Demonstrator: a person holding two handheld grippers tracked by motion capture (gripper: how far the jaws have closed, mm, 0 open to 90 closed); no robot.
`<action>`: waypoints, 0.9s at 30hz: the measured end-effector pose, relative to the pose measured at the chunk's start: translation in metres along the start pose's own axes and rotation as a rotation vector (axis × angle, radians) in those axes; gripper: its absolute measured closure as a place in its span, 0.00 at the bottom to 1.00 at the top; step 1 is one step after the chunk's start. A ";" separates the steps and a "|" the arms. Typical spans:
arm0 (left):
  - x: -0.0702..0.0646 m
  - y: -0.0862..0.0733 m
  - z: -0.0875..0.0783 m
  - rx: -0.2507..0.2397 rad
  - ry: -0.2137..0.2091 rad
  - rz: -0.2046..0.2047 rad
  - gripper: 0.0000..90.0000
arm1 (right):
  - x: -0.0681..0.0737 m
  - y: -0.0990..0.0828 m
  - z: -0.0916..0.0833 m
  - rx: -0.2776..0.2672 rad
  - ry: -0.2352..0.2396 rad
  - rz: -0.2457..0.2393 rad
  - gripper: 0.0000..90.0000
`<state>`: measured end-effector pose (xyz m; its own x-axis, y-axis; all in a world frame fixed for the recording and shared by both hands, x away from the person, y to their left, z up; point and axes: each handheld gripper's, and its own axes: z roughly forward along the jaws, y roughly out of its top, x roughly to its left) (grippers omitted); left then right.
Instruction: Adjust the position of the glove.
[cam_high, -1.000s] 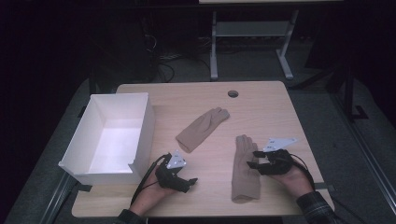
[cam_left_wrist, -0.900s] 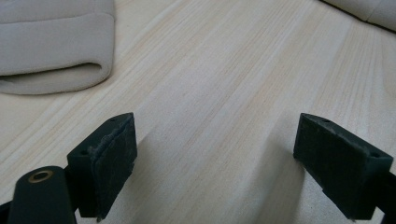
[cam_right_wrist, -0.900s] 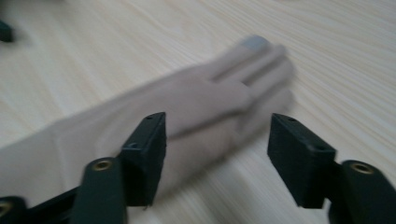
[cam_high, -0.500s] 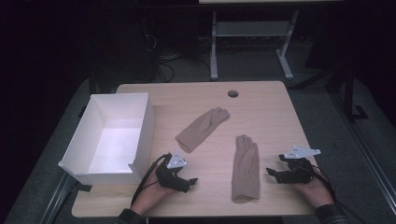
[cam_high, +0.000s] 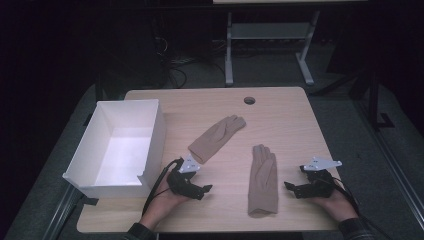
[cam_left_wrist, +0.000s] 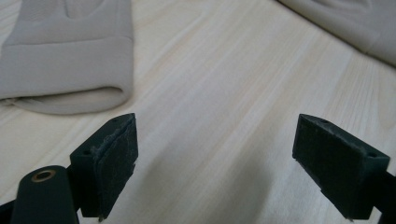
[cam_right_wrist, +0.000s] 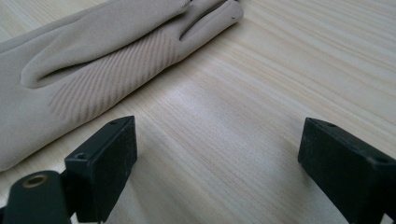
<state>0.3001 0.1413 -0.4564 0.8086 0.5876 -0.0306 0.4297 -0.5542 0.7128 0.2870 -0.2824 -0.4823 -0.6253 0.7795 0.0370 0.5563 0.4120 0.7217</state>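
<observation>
Two beige gloves lie flat on the wooden table. The far glove lies slanted; the near glove lies lengthwise, fingers away from me. My left gripper rests left of the near glove, jaws open over bare wood; a glove cuff lies just beyond its left jaw. My right gripper sits right of the near glove. Its jaws have just been opening and stand open with nothing between them. The near glove's ribbed palm is ahead to their left.
A white open box stands at the table's left side, close to my left hand. A round cable hole sits near the far edge. Dark floor, cables and a metal stand lie beyond the table.
My right gripper has drawn back to the right, off the near glove, and opened. The glove stays flat on the table. The left gripper has kept still.
</observation>
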 end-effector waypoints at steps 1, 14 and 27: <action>0.001 0.003 0.000 -0.001 0.001 -0.004 0.15 | 0.000 0.000 0.000 0.000 0.000 -0.001 0.12; 0.026 0.033 0.008 -0.021 0.014 -0.029 0.52 | 0.001 0.000 0.000 0.005 0.002 0.006 0.12; 0.051 0.055 0.035 0.006 0.073 -0.066 1.00 | 0.000 0.000 0.000 0.005 0.004 0.001 0.12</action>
<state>0.3786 0.1200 -0.4431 0.7471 0.6642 -0.0256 0.4834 -0.5165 0.7068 0.2872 -0.2819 -0.4822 -0.6269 0.7780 0.0410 0.5598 0.4131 0.7183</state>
